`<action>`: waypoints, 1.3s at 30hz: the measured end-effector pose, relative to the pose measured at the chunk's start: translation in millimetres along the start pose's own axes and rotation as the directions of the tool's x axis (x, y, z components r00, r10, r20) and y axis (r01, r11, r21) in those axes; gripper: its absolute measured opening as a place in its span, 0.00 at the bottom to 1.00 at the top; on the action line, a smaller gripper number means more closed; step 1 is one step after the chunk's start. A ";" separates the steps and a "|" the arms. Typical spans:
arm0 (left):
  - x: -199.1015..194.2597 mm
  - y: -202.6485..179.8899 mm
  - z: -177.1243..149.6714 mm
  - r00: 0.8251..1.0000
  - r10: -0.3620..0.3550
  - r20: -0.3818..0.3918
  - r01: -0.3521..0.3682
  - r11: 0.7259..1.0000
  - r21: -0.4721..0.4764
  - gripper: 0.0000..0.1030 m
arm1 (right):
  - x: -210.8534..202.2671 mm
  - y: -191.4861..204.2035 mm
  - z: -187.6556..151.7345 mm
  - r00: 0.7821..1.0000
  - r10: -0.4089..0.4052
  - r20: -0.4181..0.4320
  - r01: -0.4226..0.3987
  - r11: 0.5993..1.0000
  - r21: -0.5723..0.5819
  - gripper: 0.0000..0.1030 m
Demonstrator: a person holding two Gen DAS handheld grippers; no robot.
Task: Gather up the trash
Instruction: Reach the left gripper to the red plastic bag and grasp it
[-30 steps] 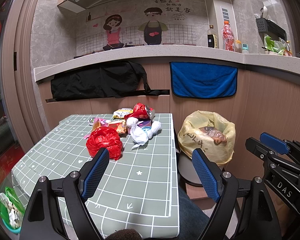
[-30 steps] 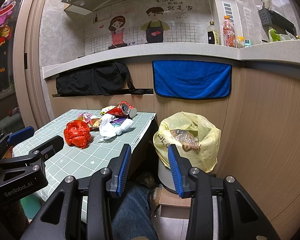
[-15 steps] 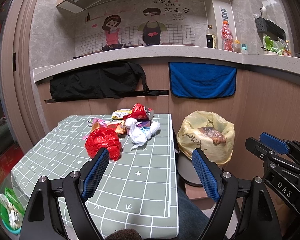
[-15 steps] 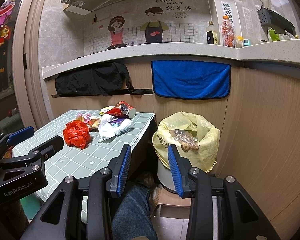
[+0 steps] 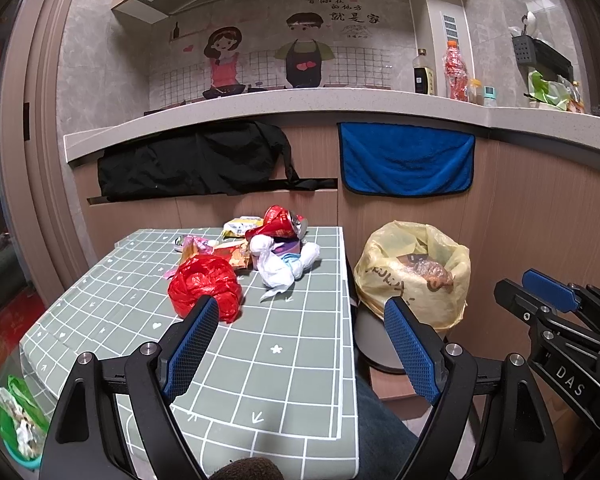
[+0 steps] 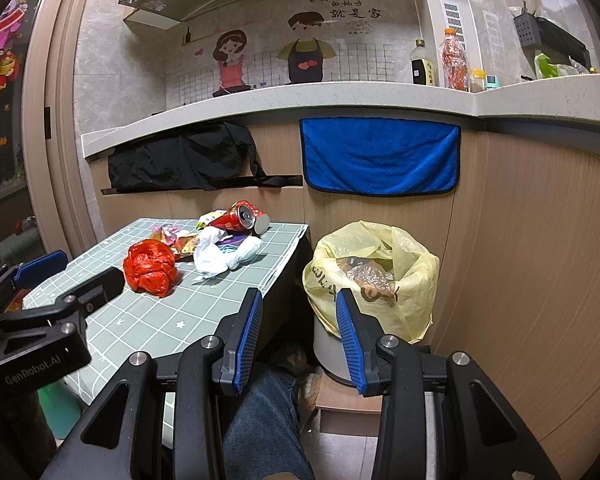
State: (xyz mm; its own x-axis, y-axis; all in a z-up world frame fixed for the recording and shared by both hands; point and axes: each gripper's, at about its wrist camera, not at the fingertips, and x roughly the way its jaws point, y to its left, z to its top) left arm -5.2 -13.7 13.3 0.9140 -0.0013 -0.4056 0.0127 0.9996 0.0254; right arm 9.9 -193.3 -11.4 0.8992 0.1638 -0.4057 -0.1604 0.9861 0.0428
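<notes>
Left wrist view: left gripper (image 5: 300, 344) gapes wide and empty over the green gridded table (image 5: 284, 364); trash pile (image 5: 244, 256) ahead. Right gripper (image 6: 298, 340), half-spread and empty, faces the yellow-lined bin (image 6: 404, 280) under the kitchen counter (image 6: 300, 100).

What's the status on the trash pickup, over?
Left gripper open, empty. Right gripper open, empty. Trash pile untouched on table; bin beside it, bag open. Nothing in the way.
</notes>
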 end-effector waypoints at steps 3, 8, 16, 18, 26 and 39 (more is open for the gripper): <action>7.8 4.1 3.2 1.000 0.010 -0.014 -0.010 1.000 -0.015 0.82 | 7.8 -3.5 4.2 1.000 -0.005 -0.004 0.005 1.000 -0.002 0.35; 37.2 20.4 8.9 0.999 0.034 -0.034 -0.035 0.999 -0.030 0.82 | 31.9 -3.1 17.8 1.000 0.006 -0.023 -0.006 1.000 -0.021 0.35; 97.6 64.8 13.4 0.997 0.027 -0.074 -0.032 0.997 -0.068 0.82 | 83.8 16.4 34.5 0.998 0.044 -0.050 -0.049 0.995 -0.090 0.35; 115.3 82.3 15.0 0.995 0.016 -0.094 -0.024 0.996 -0.087 0.82 | 100.5 22.8 37.0 0.996 0.058 -0.061 -0.065 0.992 -0.106 0.35; 173.9 153.5 19.8 0.985 -0.026 -0.170 -0.012 0.975 -0.220 0.82 | 164.9 42.2 44.2 0.987 0.111 -0.117 -0.121 0.989 -0.086 0.35; 258.7 185.8 9.5 0.949 -0.090 -0.301 -0.020 0.938 -0.345 0.80 | 216.6 60.3 41.3 0.965 0.145 -0.220 -0.166 0.983 -0.079 0.35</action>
State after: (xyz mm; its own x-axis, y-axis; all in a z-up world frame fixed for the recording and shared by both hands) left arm 237.4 171.4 -78.3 0.7448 -0.0827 -0.6621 -0.1466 0.9478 -0.2833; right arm 211.8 -97.2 -58.9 0.7543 0.2956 -0.5863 -0.3390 0.9400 0.0378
